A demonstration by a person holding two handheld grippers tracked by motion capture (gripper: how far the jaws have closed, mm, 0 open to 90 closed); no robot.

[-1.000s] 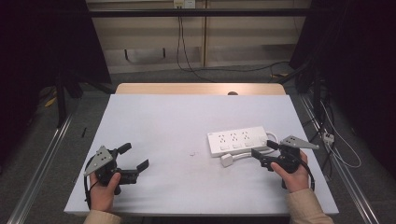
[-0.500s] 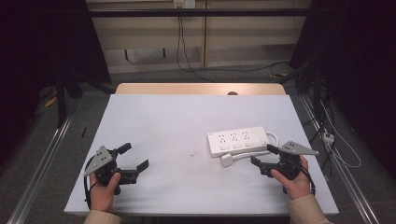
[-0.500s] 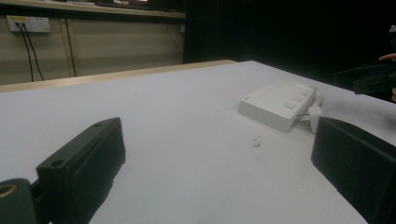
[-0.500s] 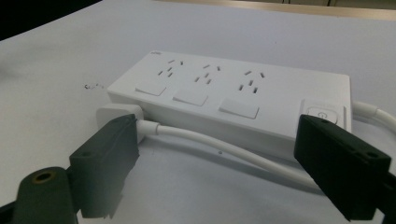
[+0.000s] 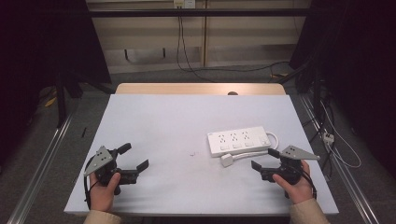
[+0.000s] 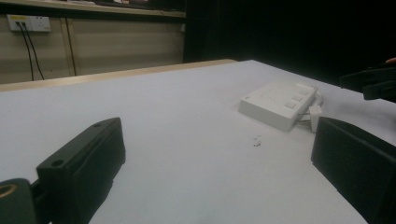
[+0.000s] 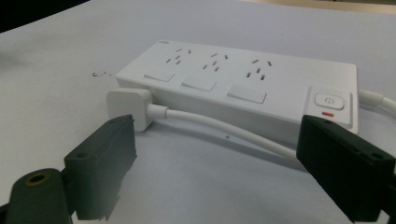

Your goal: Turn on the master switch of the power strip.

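Observation:
A white power strip lies flat on the right half of the white table. Its white plug rests on the table in front of it, and the cable curves back to the right. My right gripper stands open just short of that cable. Its jaws have just been opening and nothing is gripped between them. At the front left my left gripper is open and empty, pointing towards the strip.
A small dark mark sits on the table left of the plug. A wooden strip borders the far edge. Cables trail on the floor at the right, and metal rails run along both sides.
My right gripper has drawn back a little towards the near edge, away from the cable, and its jaws stand slightly wider. The left gripper has not moved.

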